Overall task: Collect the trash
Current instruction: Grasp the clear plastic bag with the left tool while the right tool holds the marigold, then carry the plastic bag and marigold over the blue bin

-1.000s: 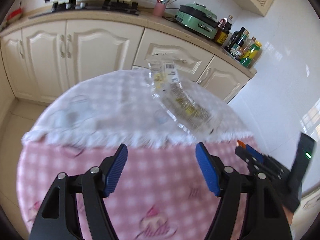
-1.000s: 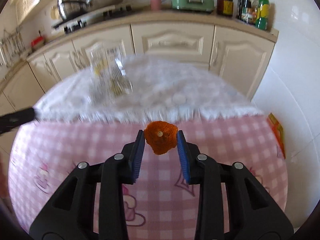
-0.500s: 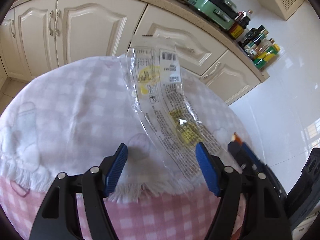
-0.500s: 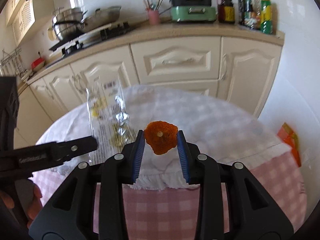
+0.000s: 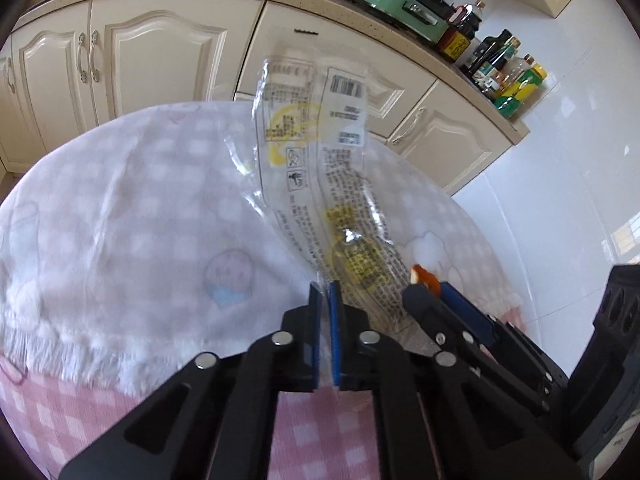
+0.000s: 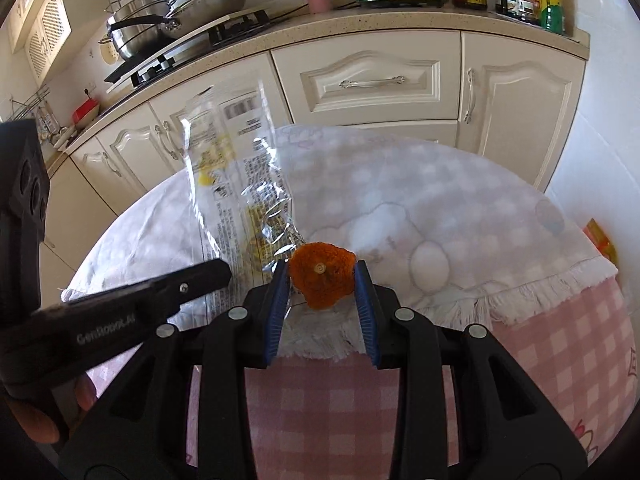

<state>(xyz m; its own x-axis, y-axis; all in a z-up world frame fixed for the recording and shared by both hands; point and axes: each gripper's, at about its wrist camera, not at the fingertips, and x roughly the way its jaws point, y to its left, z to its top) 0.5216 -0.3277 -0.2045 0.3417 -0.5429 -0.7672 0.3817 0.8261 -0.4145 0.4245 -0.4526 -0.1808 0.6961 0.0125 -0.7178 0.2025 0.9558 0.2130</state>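
Observation:
A clear plastic wrapper [image 5: 320, 184] with black print and yellow marks stands up from the white cloth on the round table. My left gripper [image 5: 325, 300] is shut on the wrapper's near lower edge. The wrapper also shows in the right wrist view [image 6: 240, 184], with the left gripper's black finger [image 6: 168, 288] at its base. My right gripper [image 6: 321, 276] is shut on an orange peel [image 6: 322, 274] and holds it just right of the wrapper. The peel's tip shows in the left wrist view [image 5: 424, 276].
A white fringed cloth [image 5: 120, 208] covers the far half of the table over a pink checked tablecloth [image 6: 560, 344]. Cream kitchen cabinets [image 6: 380, 76] stand behind, with pots, a green cooker and bottles on the counter. An orange packet [image 6: 600, 236] lies on the floor at right.
My left gripper has moved forward to the wrapper and closed on its near edge; it was open before. My right gripper has moved forward beside it, still holding the peel.

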